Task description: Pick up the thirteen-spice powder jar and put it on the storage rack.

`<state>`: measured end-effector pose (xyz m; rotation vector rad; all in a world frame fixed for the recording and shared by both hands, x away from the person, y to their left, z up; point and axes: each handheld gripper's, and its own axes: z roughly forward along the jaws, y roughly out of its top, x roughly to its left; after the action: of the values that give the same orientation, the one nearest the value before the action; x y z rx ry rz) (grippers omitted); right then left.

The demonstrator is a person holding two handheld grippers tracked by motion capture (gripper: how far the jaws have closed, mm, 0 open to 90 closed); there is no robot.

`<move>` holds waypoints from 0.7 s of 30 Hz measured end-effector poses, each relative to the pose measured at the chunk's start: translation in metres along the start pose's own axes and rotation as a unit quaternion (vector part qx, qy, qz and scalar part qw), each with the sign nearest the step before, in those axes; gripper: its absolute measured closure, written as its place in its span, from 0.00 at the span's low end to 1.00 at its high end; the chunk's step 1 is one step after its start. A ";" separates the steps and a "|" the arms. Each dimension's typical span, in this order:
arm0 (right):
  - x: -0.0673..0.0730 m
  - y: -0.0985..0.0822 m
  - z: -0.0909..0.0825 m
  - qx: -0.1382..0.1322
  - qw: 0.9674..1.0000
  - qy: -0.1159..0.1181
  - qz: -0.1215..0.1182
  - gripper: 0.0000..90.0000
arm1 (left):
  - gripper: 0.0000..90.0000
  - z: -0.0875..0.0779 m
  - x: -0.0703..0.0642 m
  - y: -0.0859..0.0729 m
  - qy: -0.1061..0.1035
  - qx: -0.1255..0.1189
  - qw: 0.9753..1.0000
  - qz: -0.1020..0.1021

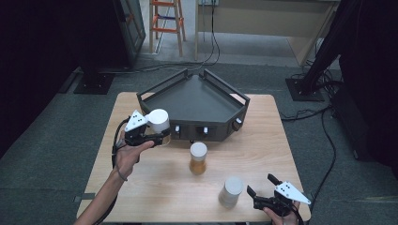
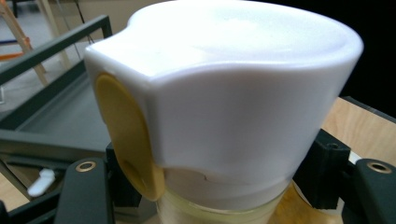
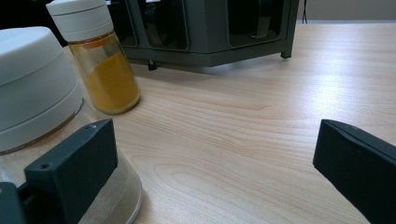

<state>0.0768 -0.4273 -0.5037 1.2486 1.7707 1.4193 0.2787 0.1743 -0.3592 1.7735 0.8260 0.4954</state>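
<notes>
A person stands at a light wooden table (image 1: 155,187), a black two-jaw gripper in each hand. The left gripper (image 1: 149,137) is clamped on a spice jar (image 1: 158,123), its jaws pressed against the jar's sides just below the cap, and holds it upright, seemingly clear of the tabletop, at the table's left side. The jar's long axis runs straight up and down. Just beyond it and slightly to its right sits a dark grey corner shelf tray (image 1: 155,96) with a railed rim, its nearest edge close beside the jar, so any move into the tray looks to go forward and to the right, and would likely need the jar's base to clear the rail.

In the left gripper view, the jar's cap (image 2: 243,112) is broad, white and smooth, with a yellow oval tab (image 2: 122,130) on one side; a strip of clear glass with pale yellowish contents shows beneath it.

The right gripper (image 1: 264,188) rests low at the table's near right corner, jaws apart and holding nothing. A second white-capped jar (image 1: 230,191), filled with pale powder, stands just to its left. A third jar (image 1: 198,158), with orange-yellow powder, stands mid-table in front of the tray.
</notes>
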 end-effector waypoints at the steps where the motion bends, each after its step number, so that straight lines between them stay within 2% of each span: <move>1: 0.000 0.000 0.000 0.000 1.000 0.000 0.000 0.00 | 0.34 0.001 0.001 0.002 -0.001 0.001 1.000 0.000; 12: -0.001 0.000 0.001 0.002 1.000 0.001 -0.002 0.00 | 0.34 0.013 0.004 0.022 0.007 0.005 1.000 -0.003; 21: -0.001 0.000 0.000 0.001 1.000 0.001 0.001 0.00 | 0.34 0.022 0.007 0.040 0.026 0.003 1.000 -0.006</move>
<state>0.0774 -0.4278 -0.5041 1.2494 1.7740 1.4208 0.3102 0.1575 -0.3295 1.7669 0.8745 0.5322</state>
